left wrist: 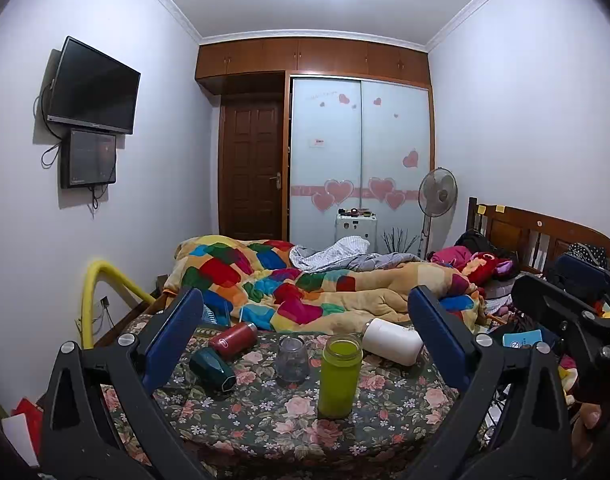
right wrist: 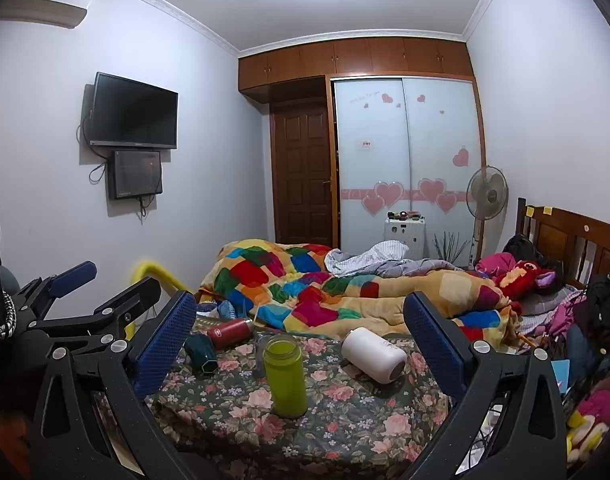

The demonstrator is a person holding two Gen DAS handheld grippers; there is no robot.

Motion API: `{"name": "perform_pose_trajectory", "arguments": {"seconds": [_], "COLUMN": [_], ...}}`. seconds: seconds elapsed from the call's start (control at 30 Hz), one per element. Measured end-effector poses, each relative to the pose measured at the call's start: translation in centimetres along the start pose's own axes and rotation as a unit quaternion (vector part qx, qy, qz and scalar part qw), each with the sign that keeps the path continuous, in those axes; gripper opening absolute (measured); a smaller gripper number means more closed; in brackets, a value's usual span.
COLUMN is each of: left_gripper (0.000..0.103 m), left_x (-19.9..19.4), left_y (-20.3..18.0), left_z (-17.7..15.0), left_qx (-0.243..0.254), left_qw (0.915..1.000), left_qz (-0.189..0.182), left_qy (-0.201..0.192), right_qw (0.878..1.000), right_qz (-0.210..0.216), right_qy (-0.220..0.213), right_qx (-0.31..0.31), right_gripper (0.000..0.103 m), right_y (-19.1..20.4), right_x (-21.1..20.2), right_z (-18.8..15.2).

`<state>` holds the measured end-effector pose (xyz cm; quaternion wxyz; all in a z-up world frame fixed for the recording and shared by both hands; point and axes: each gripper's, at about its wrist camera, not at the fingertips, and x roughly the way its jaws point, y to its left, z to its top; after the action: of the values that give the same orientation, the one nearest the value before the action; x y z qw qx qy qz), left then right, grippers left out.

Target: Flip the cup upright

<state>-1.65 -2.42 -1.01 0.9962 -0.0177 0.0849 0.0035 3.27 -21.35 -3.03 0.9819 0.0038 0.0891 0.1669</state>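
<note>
Several cups sit on a floral-covered table (left wrist: 265, 412). A green cup (left wrist: 340, 376) stands upright, seen too in the right wrist view (right wrist: 285, 376). A clear glass (left wrist: 291, 360) stands beside it. A white cup (left wrist: 392, 341) lies on its side at the right (right wrist: 374, 354). A red bottle (left wrist: 233, 339) and a dark teal cup (left wrist: 212, 368) lie on their sides at the left (right wrist: 229, 332) (right wrist: 201, 354). My left gripper (left wrist: 305, 340) is open and empty, above the table's near side. My right gripper (right wrist: 301, 336) is open and empty, beside the left one.
A bed with a patchwork quilt (left wrist: 289, 280) lies right behind the table. A wooden headboard (left wrist: 545, 236) and piled clothes stand at the right. A yellow tube (left wrist: 93, 292) arches at the left. A fan (left wrist: 437, 196) and wardrobe stand at the back.
</note>
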Motion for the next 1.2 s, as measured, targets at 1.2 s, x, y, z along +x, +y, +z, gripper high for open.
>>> {"name": "perform_pose_trajectory", "arguments": {"seconds": [1.2], "left_gripper": [0.103], "left_x": [0.44], "left_y": [-0.85], "left_z": [-0.34], "left_qx": [0.001], "left_qw": [1.0], "left_qz": [-0.003], "left_qy": [0.0], "right_qw": [1.0], "right_qz": [0.0], "right_qy": [0.004], "right_qx": [0.002], "right_gripper": [0.103], "right_y": [0.23], "right_x": [0.28], "right_z": [-0.14]}}
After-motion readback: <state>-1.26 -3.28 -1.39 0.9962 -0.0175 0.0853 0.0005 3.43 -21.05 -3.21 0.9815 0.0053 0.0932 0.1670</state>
